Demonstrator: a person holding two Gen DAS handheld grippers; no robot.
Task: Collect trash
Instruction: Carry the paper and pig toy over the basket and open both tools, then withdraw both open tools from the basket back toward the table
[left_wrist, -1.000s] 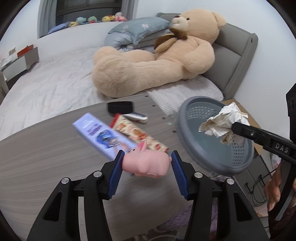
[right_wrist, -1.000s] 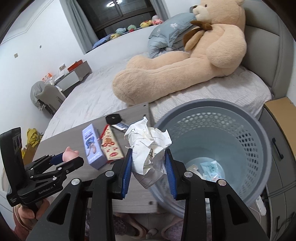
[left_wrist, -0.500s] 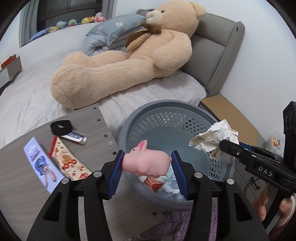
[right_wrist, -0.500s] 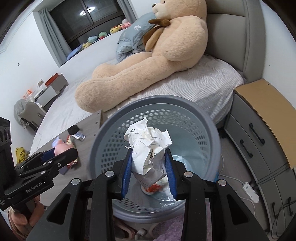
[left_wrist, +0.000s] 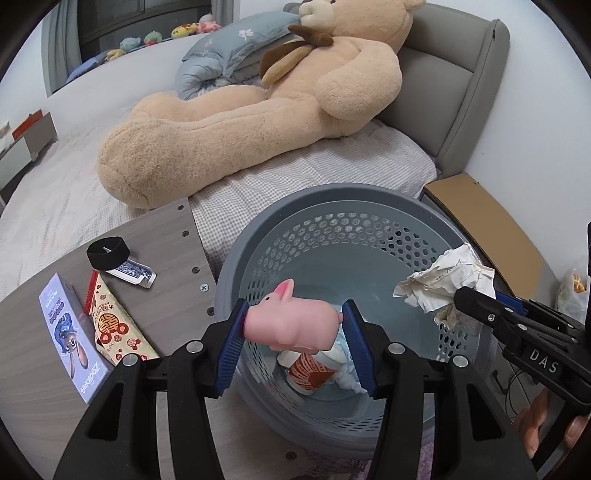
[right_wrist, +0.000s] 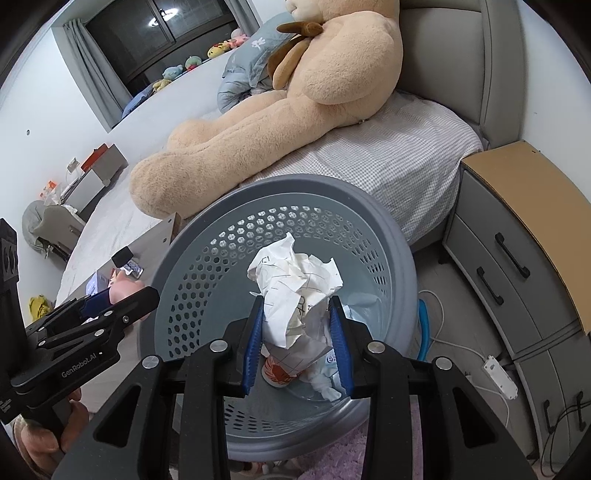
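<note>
My left gripper (left_wrist: 293, 325) is shut on a pink pig toy (left_wrist: 291, 325) and holds it over the open grey perforated basket (left_wrist: 332, 218). My right gripper (right_wrist: 295, 317) is shut on a crumpled white paper ball (right_wrist: 295, 284), also above the basket (right_wrist: 303, 184). The paper ball shows in the left wrist view (left_wrist: 447, 280) at the right gripper's tip. The pig shows in the right wrist view (right_wrist: 125, 290) at the basket's left rim. A red-and-white cup and white wrappers (left_wrist: 314, 373) lie at the basket's bottom.
A wooden table (left_wrist: 166, 295) left of the basket holds a blue box (left_wrist: 70, 328), a red snack pack (left_wrist: 114, 321), a card pack (left_wrist: 133, 275) and a black roll (left_wrist: 107, 253). A bed with a big teddy bear (left_wrist: 240, 103) lies behind. A nightstand (right_wrist: 517, 236) stands right.
Both grippers have swung from the table side to over the basket, still holding the pig and the paper ball. The basket's inside now fills both views.
</note>
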